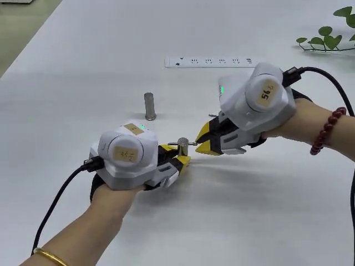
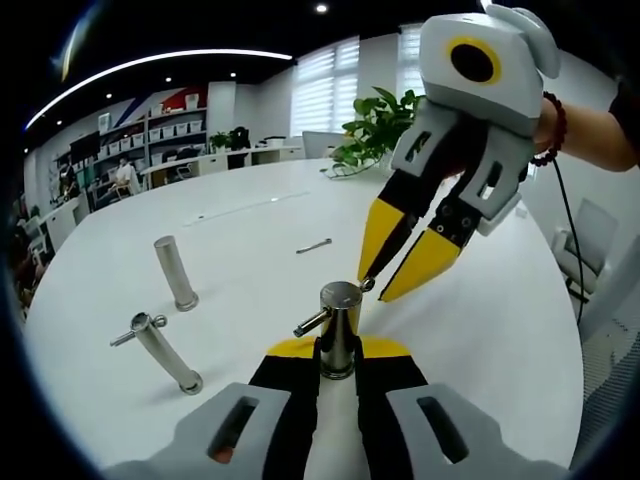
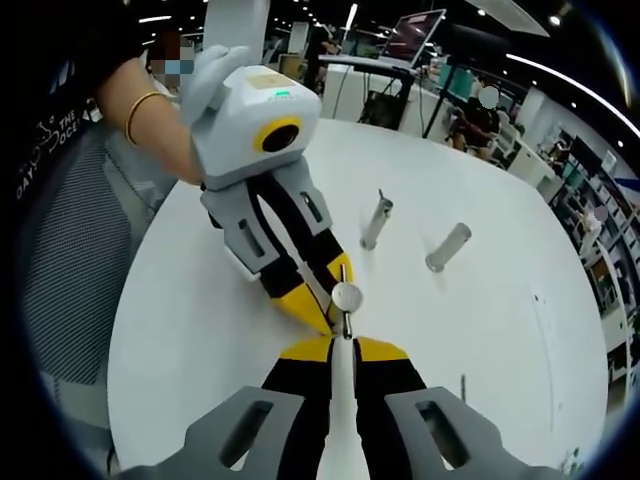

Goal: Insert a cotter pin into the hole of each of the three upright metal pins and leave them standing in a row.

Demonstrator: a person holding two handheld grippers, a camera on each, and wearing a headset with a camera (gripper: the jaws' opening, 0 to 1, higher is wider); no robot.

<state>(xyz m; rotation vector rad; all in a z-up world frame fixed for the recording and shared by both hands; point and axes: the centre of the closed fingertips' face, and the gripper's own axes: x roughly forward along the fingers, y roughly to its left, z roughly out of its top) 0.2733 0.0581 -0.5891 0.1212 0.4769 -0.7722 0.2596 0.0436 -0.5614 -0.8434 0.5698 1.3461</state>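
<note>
Head view: left gripper (image 1: 176, 154) clamped shut on held metal pin (image 1: 182, 145), a brushed-steel cylinder with a flat round top, upright. Right gripper (image 1: 198, 142) opposite, yellow wedge tips pinched together on cotter pin (image 2: 312, 322). Thin wire shank runs crossways through the hole near the top and pokes out the far side.

Left gripper view: own black-and-yellow jaws grip the cylinder low, near its flared foot. Bare metal pin (image 2: 175, 271) stands well off to the side, smooth, same flared foot. Pinned metal pin (image 2: 163, 352) just beside it, standing on its foot with a wire piece already through its head. Loose cotter pin (image 2: 314, 245) flat on the bench (image 2: 250, 215), apart from all three.

Bench matte white, curved edge. Flat white power strip (image 1: 211, 61) further back, leafy green plant (image 1: 327, 40) at the far corner.
</note>
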